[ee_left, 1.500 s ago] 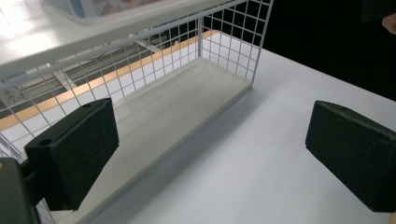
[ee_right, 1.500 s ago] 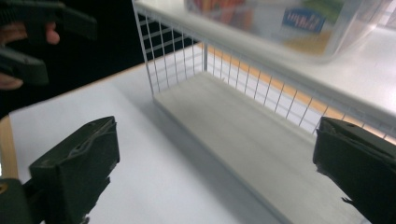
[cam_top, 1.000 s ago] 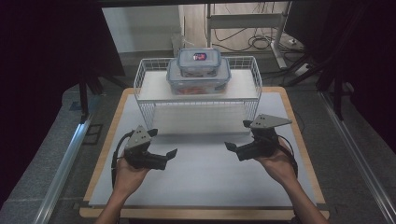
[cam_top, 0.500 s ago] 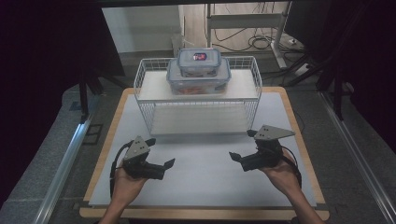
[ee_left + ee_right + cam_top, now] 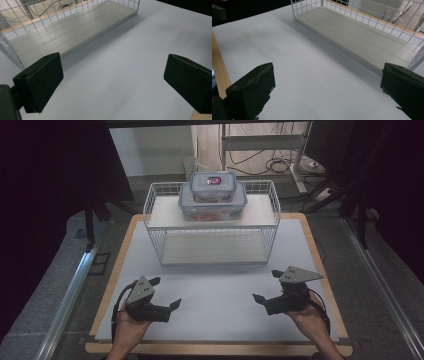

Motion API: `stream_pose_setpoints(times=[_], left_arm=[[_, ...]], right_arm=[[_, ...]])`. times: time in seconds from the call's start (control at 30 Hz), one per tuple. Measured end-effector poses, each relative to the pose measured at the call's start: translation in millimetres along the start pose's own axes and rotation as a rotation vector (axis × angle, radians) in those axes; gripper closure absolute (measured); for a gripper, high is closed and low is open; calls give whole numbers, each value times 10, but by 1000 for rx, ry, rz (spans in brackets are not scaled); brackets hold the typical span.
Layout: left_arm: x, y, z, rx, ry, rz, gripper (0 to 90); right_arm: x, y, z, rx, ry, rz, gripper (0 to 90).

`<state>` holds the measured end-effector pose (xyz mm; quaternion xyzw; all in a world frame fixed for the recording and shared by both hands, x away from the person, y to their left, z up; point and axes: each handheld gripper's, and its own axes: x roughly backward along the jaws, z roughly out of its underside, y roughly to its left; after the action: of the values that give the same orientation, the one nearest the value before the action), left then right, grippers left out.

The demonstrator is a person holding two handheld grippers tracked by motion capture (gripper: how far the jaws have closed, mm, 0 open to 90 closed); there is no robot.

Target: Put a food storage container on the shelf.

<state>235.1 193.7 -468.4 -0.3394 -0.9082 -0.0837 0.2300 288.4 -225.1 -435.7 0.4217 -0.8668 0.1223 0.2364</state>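
Grippers sit low over the white table (image 5: pixel 220 285), the left gripper (image 5: pixel 166 294) near one front corner and the right gripper (image 5: pixel 266 286) near the other, well apart. Both have their jaws spread wide with nothing between them. Beyond them stands a white wire rack (image 5: pixel 155 232), and two clear lidded boxes (image 5: pixel 212 195) rest stacked on its top shelf.

High view looks down; both gripper views, seemingly low, share the rack (image 5: pixel 212 227).
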Motion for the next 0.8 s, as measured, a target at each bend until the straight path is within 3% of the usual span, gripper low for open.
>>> stream_pose_setpoints(times=[0.37,0.8], left_arm=[[113,-4,217,24,25,-28,19],[140,-1,430,43,63,-58,18]], right_arm=[[111,27,193,-13,22,12,0],[215,-37,496,-12,67,77,0]])
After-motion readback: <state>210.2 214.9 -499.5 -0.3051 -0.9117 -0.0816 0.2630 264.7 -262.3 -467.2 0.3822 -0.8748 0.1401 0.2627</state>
